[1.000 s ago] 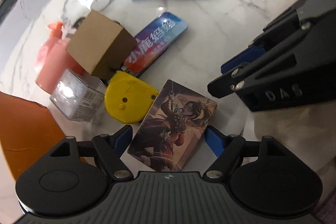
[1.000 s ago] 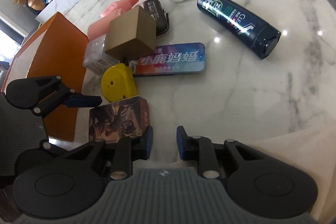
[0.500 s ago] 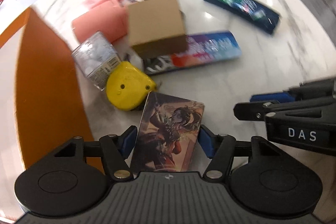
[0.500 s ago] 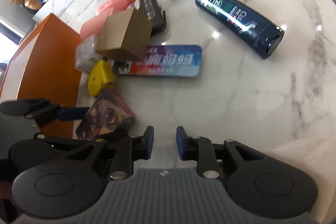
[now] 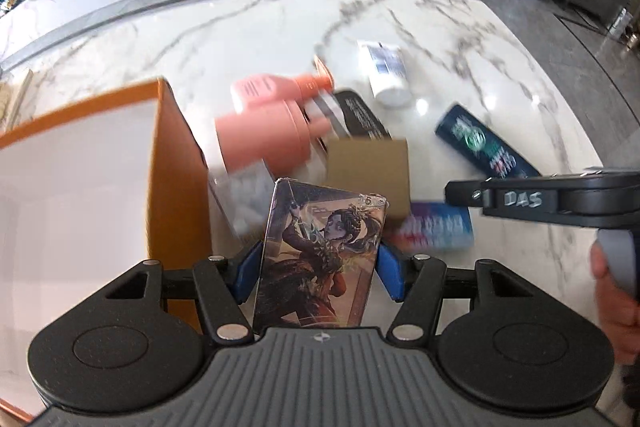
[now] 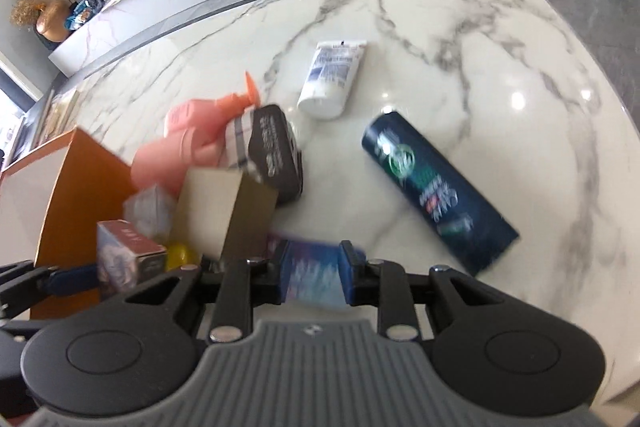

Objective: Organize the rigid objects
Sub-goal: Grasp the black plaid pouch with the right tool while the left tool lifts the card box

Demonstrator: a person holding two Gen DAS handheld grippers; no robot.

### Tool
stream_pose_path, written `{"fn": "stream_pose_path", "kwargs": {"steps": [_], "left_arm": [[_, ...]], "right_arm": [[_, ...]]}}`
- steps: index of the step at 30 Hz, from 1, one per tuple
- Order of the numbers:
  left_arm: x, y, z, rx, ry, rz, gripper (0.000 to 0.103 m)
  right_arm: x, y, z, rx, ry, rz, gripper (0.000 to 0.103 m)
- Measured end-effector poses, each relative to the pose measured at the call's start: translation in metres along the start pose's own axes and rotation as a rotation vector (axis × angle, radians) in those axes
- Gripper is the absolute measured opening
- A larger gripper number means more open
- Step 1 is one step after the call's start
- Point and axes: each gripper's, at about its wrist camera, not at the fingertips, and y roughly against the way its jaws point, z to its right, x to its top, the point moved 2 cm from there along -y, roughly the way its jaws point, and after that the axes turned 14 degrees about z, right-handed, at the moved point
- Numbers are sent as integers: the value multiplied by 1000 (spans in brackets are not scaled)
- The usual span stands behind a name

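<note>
Left wrist view: the left gripper (image 5: pixel 318 267) holds an illustrated card box (image 5: pixel 320 255) upright, its blue pads pressed on the two long sides, raised above a white marble table (image 5: pixel 240 39). Just to the left stands an open orange box (image 5: pixel 176 167) with a pale inside. Beyond lie a pink pump bottle (image 5: pixel 272 123), a plain brown carton (image 5: pixel 368 167) and a dark shampoo bottle (image 5: pixel 486 147). The right gripper's black arm, lettered DAS, crosses the right edge.

Right wrist view: the right gripper (image 6: pixel 312 277) is set narrow, with a blurred blue and purple tin (image 6: pixel 312 275) between its pads; whether they press on it I cannot tell. A white tube (image 6: pixel 332 79) lies well apart, farther up the table.

The step in hand appears to be carrying the card box to the orange box. Next, it likely needs moving left over the opening, lowering inside, then release.
</note>
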Motion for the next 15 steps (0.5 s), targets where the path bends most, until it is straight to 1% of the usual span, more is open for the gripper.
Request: {"fn": "stream_pose_path", "kwargs": {"steps": [4,7,9,11,15], "left_arm": [[11,-8,-2,5,-2,13,69],[16,-15,-4,7,6,17,69],[20,-19,-7,10,15,21,69],[25,-24,-11,9,38,25,69],[36,-31,-20,20,61,36,69]], "right_arm": [[11,-21,-7,26,-7,-24,27],[20,-32,-11,20,10,-8,27],[30,-40,-11,18,12,1,33],[38,-49,-12,20,9,-2,46],[52,-71,-18,55,-3,-37,52]]}}
